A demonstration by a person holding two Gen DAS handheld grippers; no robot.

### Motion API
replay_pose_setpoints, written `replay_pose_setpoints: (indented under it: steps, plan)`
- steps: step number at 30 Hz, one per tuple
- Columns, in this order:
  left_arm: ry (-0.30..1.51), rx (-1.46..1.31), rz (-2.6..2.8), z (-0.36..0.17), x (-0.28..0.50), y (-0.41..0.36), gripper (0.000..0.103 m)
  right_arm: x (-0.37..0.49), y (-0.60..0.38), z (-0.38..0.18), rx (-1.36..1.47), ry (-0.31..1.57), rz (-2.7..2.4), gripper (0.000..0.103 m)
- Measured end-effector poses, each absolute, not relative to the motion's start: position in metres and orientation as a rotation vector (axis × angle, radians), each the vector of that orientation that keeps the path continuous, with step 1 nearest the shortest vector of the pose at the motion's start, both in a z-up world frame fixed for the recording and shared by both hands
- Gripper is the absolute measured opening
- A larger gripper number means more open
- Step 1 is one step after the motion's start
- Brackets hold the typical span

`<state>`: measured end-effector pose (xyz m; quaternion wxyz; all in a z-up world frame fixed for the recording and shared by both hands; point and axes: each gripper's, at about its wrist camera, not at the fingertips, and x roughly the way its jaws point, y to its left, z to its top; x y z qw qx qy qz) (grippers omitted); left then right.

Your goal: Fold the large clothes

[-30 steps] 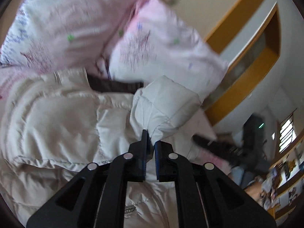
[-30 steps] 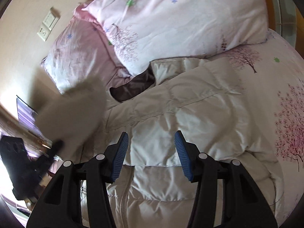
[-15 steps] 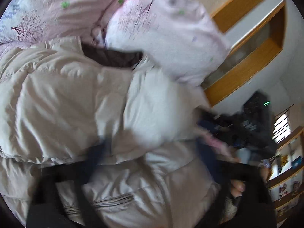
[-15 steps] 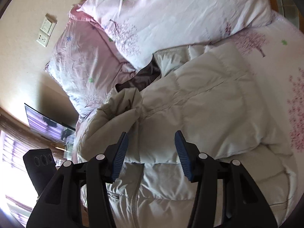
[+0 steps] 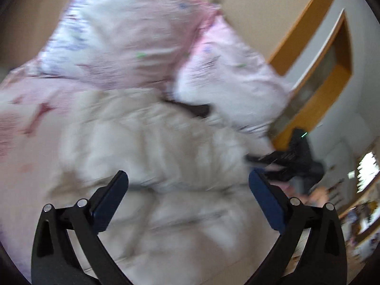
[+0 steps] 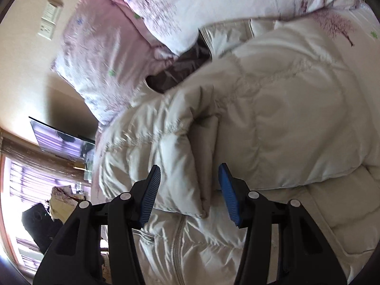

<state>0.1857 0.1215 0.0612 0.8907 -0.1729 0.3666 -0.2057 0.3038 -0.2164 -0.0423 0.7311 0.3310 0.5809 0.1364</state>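
Note:
A cream puffer jacket [image 6: 273, 109] lies on the bed, both sleeves folded across its chest; it shows blurred in the left wrist view [image 5: 166, 147]. Its dark lining [image 6: 175, 71] shows at the collar. The folded left sleeve [image 6: 166, 142] ends at a cuff between the right gripper's fingers. My right gripper [image 6: 190, 190] is open and empty just above that cuff. My left gripper [image 5: 187, 201] is wide open and empty above the jacket's middle. The other gripper [image 5: 294, 161] shows as a dark shape at the right of the left wrist view.
Two pink floral pillows [image 6: 114, 54] [image 5: 232, 83] lie at the head of the bed beyond the collar. The floral bedsheet [image 5: 21, 118] lies to the side. A wall switch plate [image 6: 48, 19], a screen [image 6: 57, 137] and a window [image 6: 14, 190] are at the left.
My left gripper let go of the sleeve cuff, opened wide and pulled back. The sleeve now lies across the jacket's chest. My right gripper moved closer over the cuff.

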Motion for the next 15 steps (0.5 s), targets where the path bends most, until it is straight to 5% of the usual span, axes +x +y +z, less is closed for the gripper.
replay_pose_setpoints:
  steps: [4,8,15]
  plan:
    - [0.828,-0.363,-0.266,0.045,0.165,0.176,0.101,0.305,-0.210,-0.054,0.756,1.305,0.325,0.052]
    - [0.842,-0.408,-0.147,0.033,0.144,0.215,0.101,0.309,-0.197,-0.047,0.715,1.268,0.365,0.017]
    - [0.744,-0.450,-0.105,0.030,0.130,0.237,0.101,0.305,-0.202,0.019,0.595,1.002,0.326,0.012]
